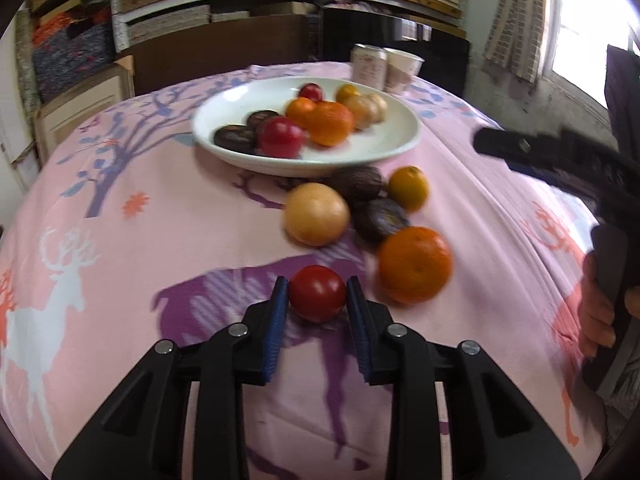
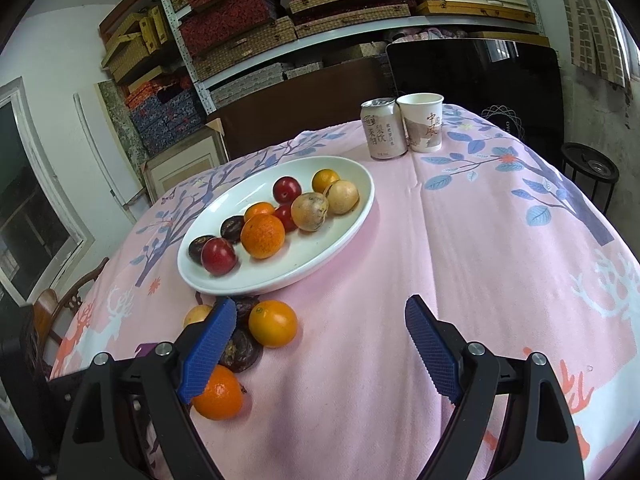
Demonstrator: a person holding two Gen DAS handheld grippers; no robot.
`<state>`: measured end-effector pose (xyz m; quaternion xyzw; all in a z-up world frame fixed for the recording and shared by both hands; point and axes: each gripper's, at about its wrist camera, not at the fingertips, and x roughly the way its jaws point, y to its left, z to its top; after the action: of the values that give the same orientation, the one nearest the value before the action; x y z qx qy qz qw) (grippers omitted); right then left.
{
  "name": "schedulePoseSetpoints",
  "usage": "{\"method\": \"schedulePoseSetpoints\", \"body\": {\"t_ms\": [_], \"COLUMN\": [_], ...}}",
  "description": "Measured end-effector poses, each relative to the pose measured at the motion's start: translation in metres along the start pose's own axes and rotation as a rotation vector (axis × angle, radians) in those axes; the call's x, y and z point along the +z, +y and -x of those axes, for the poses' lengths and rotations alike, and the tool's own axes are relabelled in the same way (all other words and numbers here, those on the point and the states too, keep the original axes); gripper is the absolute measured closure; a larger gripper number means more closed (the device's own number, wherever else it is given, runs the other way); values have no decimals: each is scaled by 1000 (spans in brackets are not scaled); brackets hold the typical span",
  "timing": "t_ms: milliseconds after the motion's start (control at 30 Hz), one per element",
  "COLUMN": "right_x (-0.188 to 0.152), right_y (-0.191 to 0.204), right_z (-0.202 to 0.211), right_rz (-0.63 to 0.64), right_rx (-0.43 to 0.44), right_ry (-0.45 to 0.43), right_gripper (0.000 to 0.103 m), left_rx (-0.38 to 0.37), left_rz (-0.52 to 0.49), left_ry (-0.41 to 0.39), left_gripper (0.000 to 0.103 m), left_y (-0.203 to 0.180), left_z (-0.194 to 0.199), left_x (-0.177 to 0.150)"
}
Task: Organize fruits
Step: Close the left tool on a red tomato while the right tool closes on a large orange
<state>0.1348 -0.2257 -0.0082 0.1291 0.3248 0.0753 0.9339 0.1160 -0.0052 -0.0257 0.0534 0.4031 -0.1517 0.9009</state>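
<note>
Nearest in the left wrist view, the left hand-held gripper [image 1: 317,294] has its blue pads pressed against both sides of a small red fruit [image 1: 317,293], which sits on the pink cloth of the worktop [image 1: 180,240]. Just right of it lies a large orange [image 1: 415,265]. Beyond that, a loose cluster rests on the cloth: a pale yellow round fruit [image 1: 316,214], a dark purple fruit [image 1: 381,219], a brown wrinkled fruit [image 1: 359,182] and a small orange [image 1: 408,188].

At the right edge of that view a person's hand [image 1: 598,312] grips the handle of the right hand-held gripper [image 2: 320,316]. In its own view its jaws stand wide apart with nothing between them, hanging over bare cloth to the right of the loose fruit.

Farther back, near the middle of the worktop, a white oval plate [image 2: 344,240] holds red, orange, dark purple and pale yellow fruits, grouped toward its left and far side.

At the far edge stand a drinks can [image 2: 383,128] and a paper cup [image 2: 422,122], touching or nearly so, the cup on the right. Behind the worktop, shelves [image 2: 320,36] carry stacked flat boxes
</note>
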Motion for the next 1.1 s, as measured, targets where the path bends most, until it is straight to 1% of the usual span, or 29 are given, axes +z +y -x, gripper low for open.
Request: {"method": "schedulePoseSetpoints", "body": {"t_ms": [100,233,500,600,667,700,767,800,833,933,1100], "right_x": [-7,-23,-47,-49,-49,-49,-51,-51,-52,-55,-54], "right_y": [11,35,67,69,68,68,70,70,71,73,72], "right_z": [-4,-4,-6,-8,-9,-10,-14,-17,-19,-26,-22], "right_rz": [44,148,298,312,306,305,306,308,309,302,283], "right_rx": [27,53,57,58,65,69,80,83,87,133,138], "right_ry": [38,74,130,143,149,154,177,188,201,243,228], "right_gripper": [16,16,16,16,18,19,28,30,35,60,60], "left_rx": [45,76,89,91,96,99,103,104,106,105,107], "left_rz": [57,97,86,84,79,77,73,71,70,66,58], "left_ry": [0,13,17,19,20,19,20,20,20,24,24], "left_gripper": [74,74,74,74,73,73,73,73,73,73,73], "left_y": [17,30,28,27,26,26,25,25,25,24,22], "left_z": [0,-3,-4,-5,-5,-6,-6,-6,-6,-7,-7], "left_x": [3,3,1,1,0,0,0,0,0,0,-1]}}
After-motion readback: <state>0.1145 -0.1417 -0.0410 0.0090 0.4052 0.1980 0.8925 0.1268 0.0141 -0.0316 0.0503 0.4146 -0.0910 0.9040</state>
